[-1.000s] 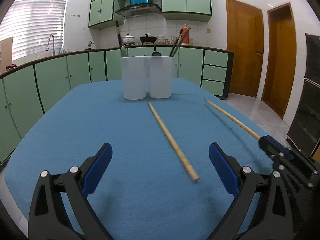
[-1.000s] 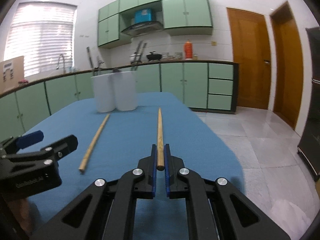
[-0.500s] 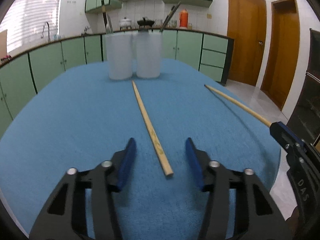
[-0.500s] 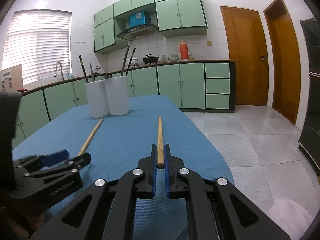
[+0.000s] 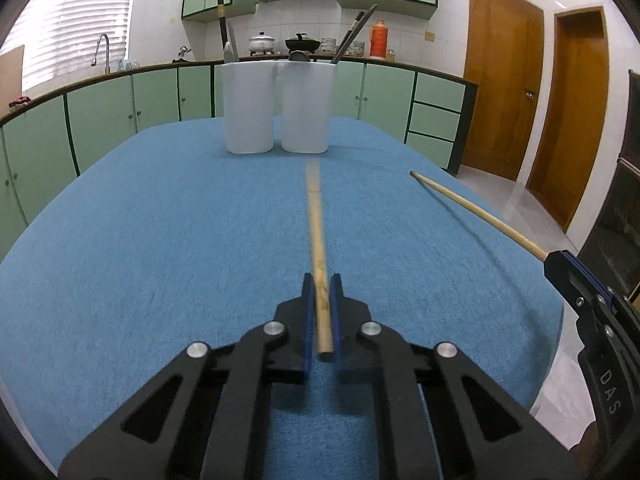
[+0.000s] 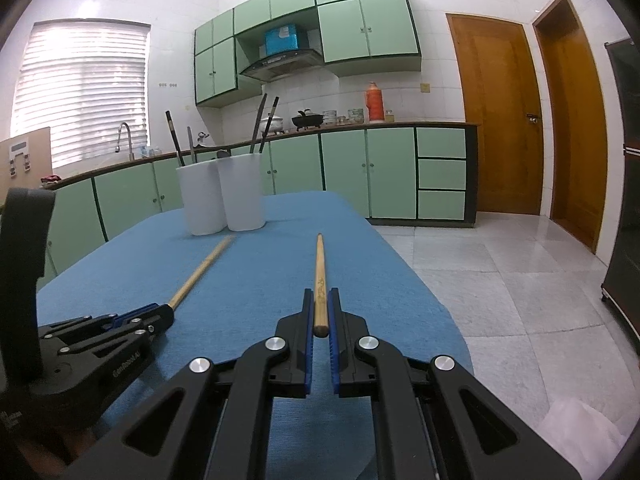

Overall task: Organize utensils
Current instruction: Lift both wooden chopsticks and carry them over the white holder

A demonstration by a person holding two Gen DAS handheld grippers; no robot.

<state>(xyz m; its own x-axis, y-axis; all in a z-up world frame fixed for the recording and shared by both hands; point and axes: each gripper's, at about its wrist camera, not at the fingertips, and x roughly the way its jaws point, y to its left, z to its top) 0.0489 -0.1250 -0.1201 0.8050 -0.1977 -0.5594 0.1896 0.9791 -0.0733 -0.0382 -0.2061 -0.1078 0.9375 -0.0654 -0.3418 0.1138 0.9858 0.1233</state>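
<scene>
Two long wooden chopsticks are over the blue tablecloth (image 5: 160,240). My left gripper (image 5: 321,292) is shut on the thick end of one chopstick (image 5: 317,232), which points toward two white utensil holders (image 5: 276,108). My right gripper (image 6: 320,308) is shut on the end of the other chopstick (image 6: 319,268), held above the cloth. In the left wrist view the right gripper (image 5: 560,268) and its chopstick (image 5: 476,212) show at the right. In the right wrist view the left gripper (image 6: 158,316) and its chopstick (image 6: 200,272) show at the left. The holders (image 6: 222,196) contain dark utensils.
The table's right edge drops to a tiled floor (image 6: 500,280). Green cabinets (image 6: 360,172) and a counter with a sink tap (image 6: 124,136) stand behind the table. Wooden doors (image 6: 496,120) are at the right.
My left gripper has moved forward and closed on the near end of its chopstick, which now points straight at the holders. My right gripper has kept hold of its chopstick and risen slightly.
</scene>
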